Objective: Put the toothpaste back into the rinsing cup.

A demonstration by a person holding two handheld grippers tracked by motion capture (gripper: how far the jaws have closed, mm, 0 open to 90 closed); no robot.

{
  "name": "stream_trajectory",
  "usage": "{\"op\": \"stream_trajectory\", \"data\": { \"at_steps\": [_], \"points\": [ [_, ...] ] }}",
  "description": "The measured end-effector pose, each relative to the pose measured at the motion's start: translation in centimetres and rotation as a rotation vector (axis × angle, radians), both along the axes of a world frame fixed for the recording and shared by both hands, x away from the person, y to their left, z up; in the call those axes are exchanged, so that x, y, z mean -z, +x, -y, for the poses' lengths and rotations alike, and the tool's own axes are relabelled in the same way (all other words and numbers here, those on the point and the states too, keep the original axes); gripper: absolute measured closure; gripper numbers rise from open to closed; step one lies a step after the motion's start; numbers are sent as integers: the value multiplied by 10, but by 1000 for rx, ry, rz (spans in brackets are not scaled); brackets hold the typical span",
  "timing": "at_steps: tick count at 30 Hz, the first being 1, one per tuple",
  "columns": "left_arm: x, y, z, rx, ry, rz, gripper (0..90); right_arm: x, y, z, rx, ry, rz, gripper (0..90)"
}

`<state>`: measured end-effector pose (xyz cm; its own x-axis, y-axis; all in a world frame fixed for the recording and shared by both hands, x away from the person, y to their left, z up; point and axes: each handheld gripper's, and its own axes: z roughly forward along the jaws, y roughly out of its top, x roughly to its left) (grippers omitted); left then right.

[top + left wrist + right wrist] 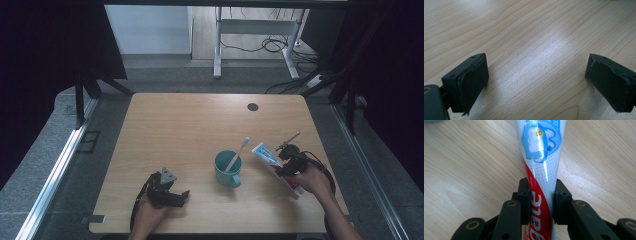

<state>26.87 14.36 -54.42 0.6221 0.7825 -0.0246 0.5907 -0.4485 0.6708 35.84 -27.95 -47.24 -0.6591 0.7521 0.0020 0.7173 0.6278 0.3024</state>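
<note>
Toothpaste tube [541, 157] pinched in the right hand-held gripper [541, 202], with both black jaws pressed flat on its two sides near the red end. Lying low over the wooden table [165, 130] at the right side, white and blue end pointing away toward the far edge, red end back toward the hand. Seen from the high view too: same tube [265, 155] slanting just right of a teal mug [227, 169], close beside it but not touching. Pink-and-white toothbrush [238, 152] standing tilted inside that mug, head sticking up and out to the right. Right hand-held gripper [285, 161] held by a hand coming in from the bottom right corner, cable looping beside it. Left hand-held gripper [184, 196] resting near the front left of the table, well apart from the mug (grey three-cornered plate on top). Jaws of the left hand-held gripper [536, 82] spread wide, nothing but bare wood grain between them. Small dark round spot [253, 106] near the far edge of the table. Grey floor, cables and white desk legs beyond the table at the top.
</note>
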Motion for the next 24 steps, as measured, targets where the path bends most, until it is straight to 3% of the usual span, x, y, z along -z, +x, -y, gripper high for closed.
{"op": "stream_trajectory", "data": {
  "at_steps": [24],
  "points": [
    [0, 0, 0, -3, -3, 1, 49, -21, -24, 13, 1, 212, 164, 721]
  ]
}}
